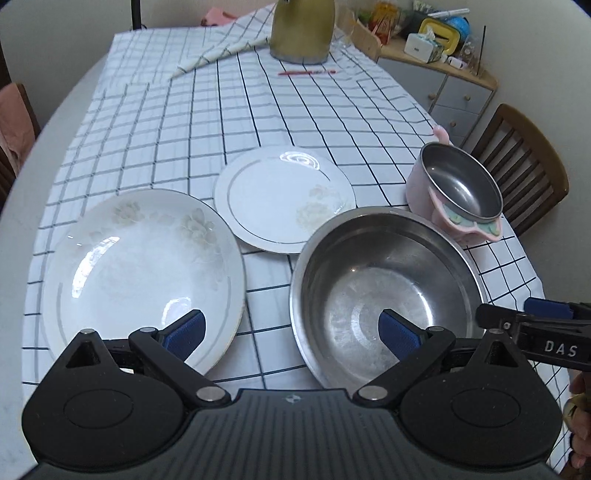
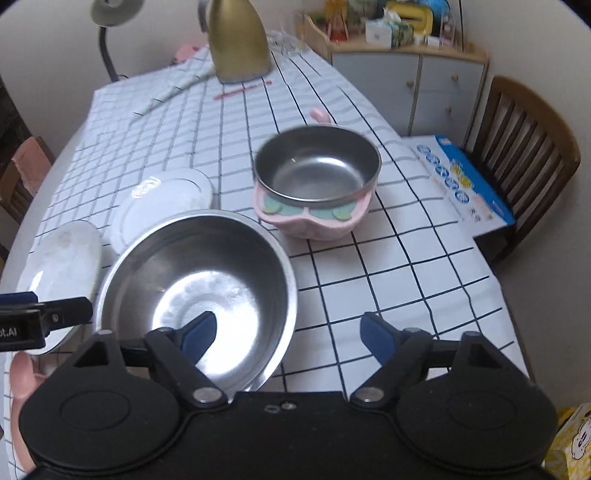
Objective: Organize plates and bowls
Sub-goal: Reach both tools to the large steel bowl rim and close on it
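A large white plate (image 1: 144, 273) lies at the near left of the checked tablecloth, and shows in the right wrist view (image 2: 62, 262). A smaller white plate (image 1: 284, 195) lies behind it, also seen in the right wrist view (image 2: 166, 206). A large steel bowl (image 1: 384, 288) stands at the near right (image 2: 199, 280). A pink bowl with a steel liner (image 1: 458, 192) stands beyond it (image 2: 317, 184). My left gripper (image 1: 291, 332) is open and empty, one finger over the large plate, one over the steel bowl. My right gripper (image 2: 288, 334) is open and empty, astride the steel bowl's right rim.
A gold kettle (image 1: 301, 29) and a red pen (image 1: 306, 72) sit at the table's far end. A wooden chair (image 2: 524, 155) with a blue-and-white box (image 2: 465, 181) stands at the right. A cluttered cabinet (image 2: 410, 74) is behind it.
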### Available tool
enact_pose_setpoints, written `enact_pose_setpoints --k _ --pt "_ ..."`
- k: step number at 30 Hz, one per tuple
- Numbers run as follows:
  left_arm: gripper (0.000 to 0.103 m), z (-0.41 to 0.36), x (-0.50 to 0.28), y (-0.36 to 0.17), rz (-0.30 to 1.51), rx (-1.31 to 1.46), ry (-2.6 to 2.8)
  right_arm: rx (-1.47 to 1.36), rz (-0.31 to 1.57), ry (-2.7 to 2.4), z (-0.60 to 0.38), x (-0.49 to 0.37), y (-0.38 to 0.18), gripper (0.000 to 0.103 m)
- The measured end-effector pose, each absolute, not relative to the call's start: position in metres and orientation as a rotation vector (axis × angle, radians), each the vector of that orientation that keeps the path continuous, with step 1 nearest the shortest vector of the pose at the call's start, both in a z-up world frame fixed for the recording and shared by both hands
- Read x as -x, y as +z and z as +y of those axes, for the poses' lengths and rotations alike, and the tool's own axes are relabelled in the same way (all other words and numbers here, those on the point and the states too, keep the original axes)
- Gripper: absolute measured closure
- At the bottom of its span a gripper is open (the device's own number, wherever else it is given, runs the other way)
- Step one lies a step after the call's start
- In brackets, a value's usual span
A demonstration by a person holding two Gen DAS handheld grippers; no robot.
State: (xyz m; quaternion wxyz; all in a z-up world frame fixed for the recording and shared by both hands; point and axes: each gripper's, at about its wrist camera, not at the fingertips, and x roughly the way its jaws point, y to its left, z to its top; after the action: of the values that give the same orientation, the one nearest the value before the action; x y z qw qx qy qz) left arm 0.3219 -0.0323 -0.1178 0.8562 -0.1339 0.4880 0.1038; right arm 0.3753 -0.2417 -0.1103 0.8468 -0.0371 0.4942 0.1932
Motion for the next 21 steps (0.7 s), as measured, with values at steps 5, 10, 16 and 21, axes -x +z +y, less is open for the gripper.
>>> enact_pose_setpoints --k 5,10,16,21 --pt "0.007 -0.032 -0.342 -0.134 1.077 0.313 0.234 0.063 1.108 0.428 -0.237 -0.393 -0.127 0.027" --pt "0.019 -0.029 -0.349 -0.143 1.105 0.361 0.250 0.031 1.150 0.436 -0.237 -0.404 -0.135 0.036" --pt "0.041 -0.030 -0.352 -0.140 1.101 0.358 0.255 0.024 1.180 0.456 -0.235 -0.408 -0.141 0.057" --pt "0.062 -0.033 -0.356 -0.145 1.129 0.347 0.252 0.016 1.184 0.461 -0.235 -0.408 -0.143 0.068"
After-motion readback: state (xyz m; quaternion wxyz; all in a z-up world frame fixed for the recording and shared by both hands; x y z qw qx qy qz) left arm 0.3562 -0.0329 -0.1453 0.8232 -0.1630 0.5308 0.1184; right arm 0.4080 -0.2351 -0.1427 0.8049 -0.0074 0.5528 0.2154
